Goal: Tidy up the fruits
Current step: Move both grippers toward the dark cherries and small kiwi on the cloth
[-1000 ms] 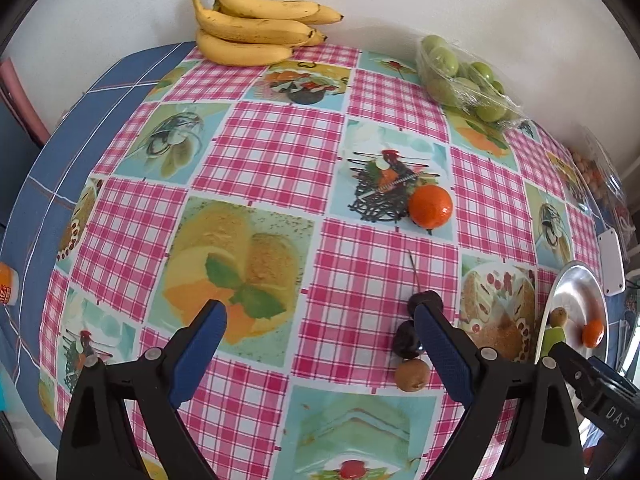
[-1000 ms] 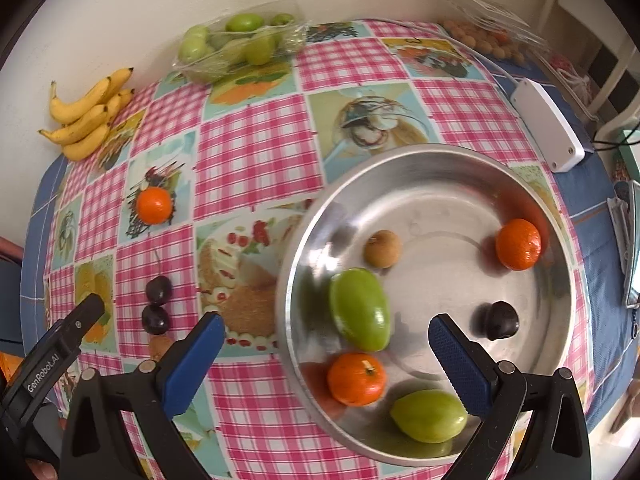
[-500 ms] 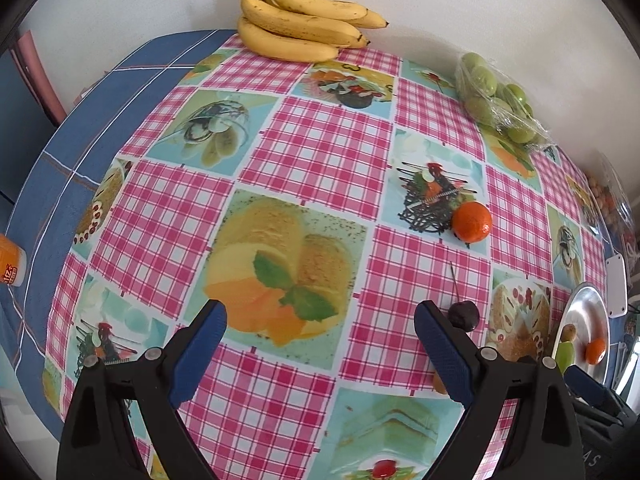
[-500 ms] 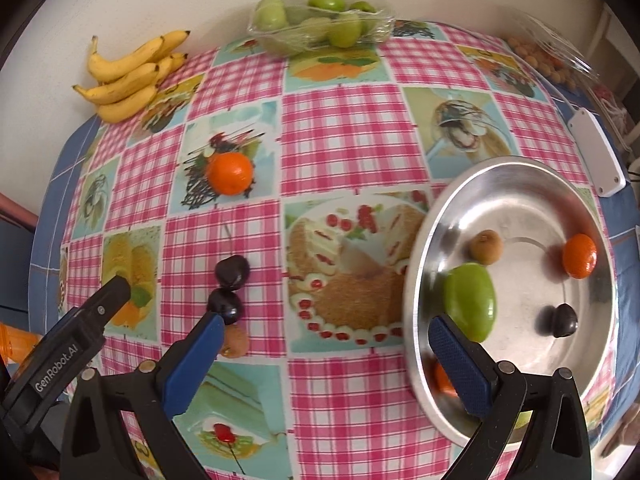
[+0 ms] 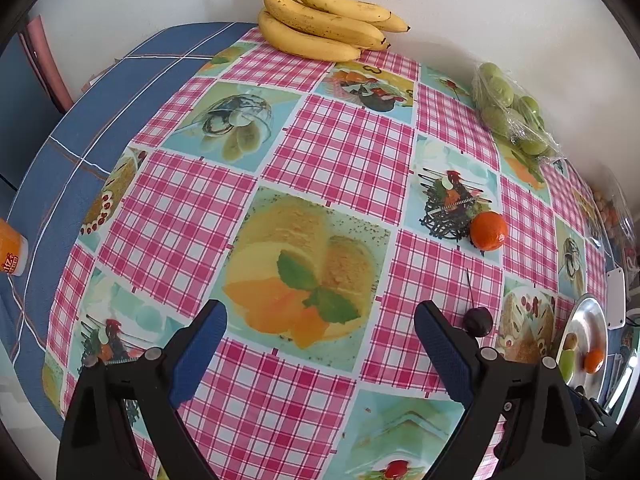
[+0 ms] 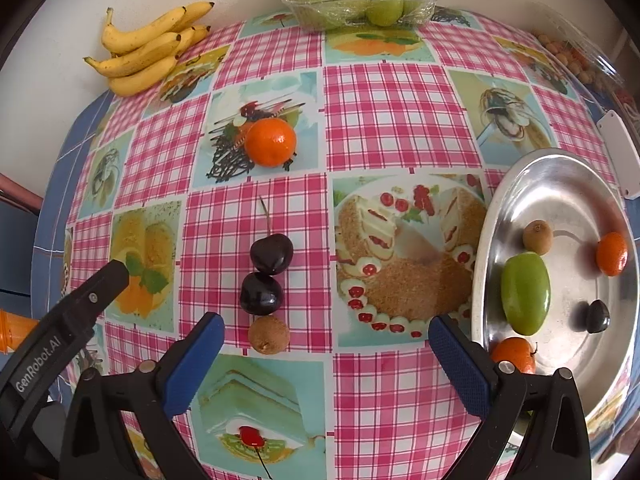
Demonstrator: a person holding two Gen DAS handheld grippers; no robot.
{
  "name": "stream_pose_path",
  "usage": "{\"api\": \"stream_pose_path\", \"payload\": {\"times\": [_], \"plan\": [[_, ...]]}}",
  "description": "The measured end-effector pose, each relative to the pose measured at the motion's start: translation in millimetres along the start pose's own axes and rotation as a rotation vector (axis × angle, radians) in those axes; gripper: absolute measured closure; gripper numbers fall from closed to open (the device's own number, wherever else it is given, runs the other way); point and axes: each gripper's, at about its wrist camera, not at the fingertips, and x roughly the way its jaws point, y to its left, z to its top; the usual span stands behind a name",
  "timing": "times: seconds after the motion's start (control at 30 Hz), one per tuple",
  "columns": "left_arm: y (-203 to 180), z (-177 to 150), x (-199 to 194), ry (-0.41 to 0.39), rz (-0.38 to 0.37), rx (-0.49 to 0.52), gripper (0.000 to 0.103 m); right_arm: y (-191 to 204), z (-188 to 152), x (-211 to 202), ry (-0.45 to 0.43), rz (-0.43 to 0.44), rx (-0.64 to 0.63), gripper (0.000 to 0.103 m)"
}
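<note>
Right tool (image 6: 326,354) hangs released and empty over the desk (image 6: 380,120), with two cherries (image 6: 266,276) and a brown fruit (image 6: 268,335) just ahead-left; left tool (image 5: 320,344) is released too. Centre on one fruit, close gently, carry it to the tray (image 6: 560,176). Checked oilcloth, white wall behind.

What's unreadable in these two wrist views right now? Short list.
- Left wrist: second cherry and small brown fruit hidden behind the left claw's right finger; only one cherry shows.
- Left wrist: metal bowl squeezed at the lens edge, contents partly hidden.
- Right wrist: orange in the bowl partly hidden by the right claw's finger.
- Both: far-corner plastic pack too blurred to identify.
</note>
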Motion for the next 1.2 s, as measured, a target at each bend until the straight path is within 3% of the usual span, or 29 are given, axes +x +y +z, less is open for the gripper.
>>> {"api": "stream_pose_path", "payload": {"times": [0.53, 1.2], "plan": [[-10, -8, 29, 0.096, -0.002, 0.033, 0.008, 10, -2, 42, 0.094, -0.026, -0.040, 0.000], [-4, -8, 37, 0.114, -0.012, 0.008, 0.008, 32, -12, 48, 0.084, -0.106, -0.113, 0.000]]}}
